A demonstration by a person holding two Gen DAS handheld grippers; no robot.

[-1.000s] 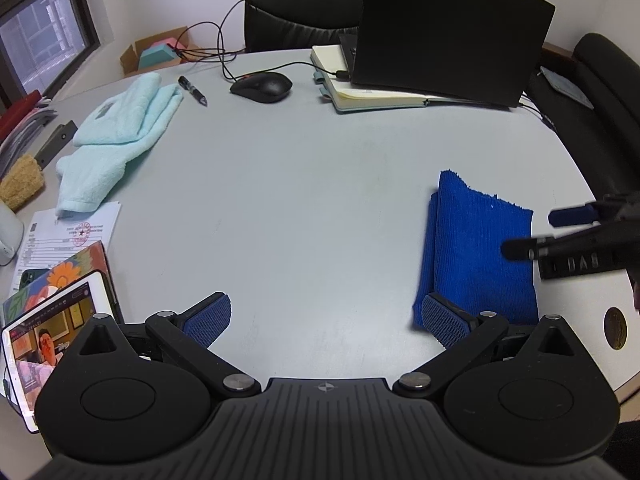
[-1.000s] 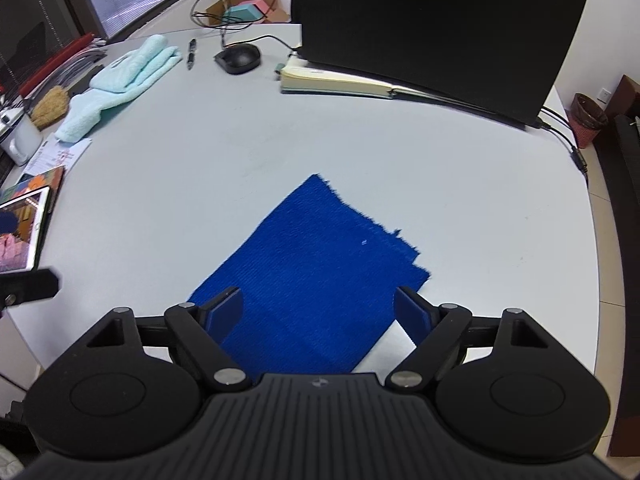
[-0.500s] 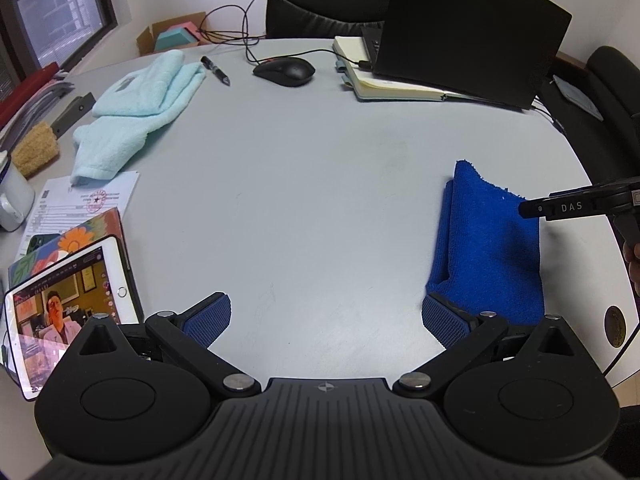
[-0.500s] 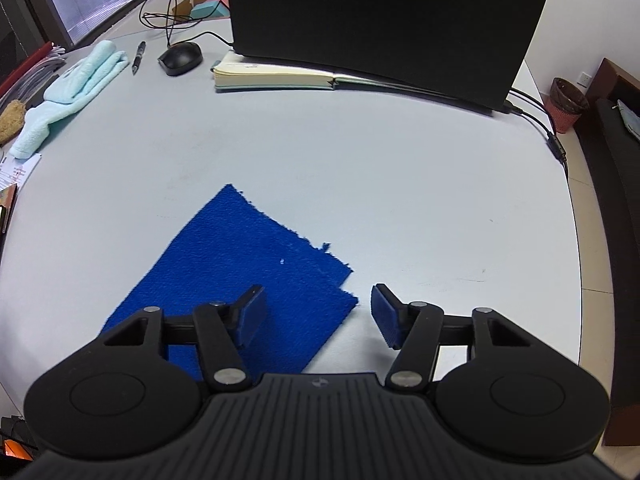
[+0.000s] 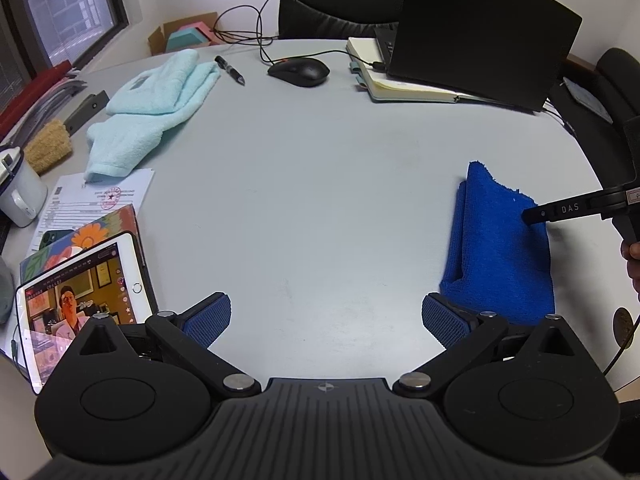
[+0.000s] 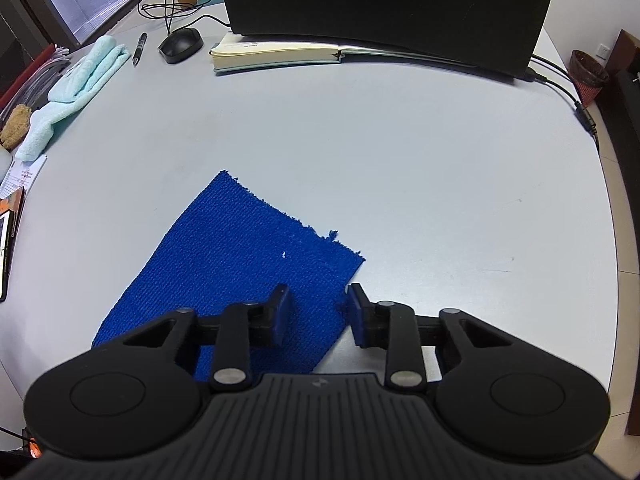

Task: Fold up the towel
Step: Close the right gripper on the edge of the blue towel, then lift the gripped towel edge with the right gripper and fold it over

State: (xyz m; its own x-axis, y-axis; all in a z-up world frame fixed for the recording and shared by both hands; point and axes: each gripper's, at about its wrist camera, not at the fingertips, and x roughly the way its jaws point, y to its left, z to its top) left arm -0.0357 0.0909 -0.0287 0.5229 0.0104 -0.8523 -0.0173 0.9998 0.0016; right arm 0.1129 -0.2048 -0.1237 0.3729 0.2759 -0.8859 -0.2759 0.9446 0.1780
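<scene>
Right now the blue towel (image 6: 240, 276) lies folded flat on the worktop (image 6: 400, 168), under my right hand-held gripper (image 6: 318, 312), whose half-parted jaws straddle its near right edge without pinching it. Left of the towel, my left hand-held gripper (image 5: 326, 316) hovers wide apart, holding nothing.

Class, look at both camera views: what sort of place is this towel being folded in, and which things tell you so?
Most likely an office or meeting room. A laptop stands on an open notebook beside a computer mouse on a large grey table, with a black office chair behind.
</scene>
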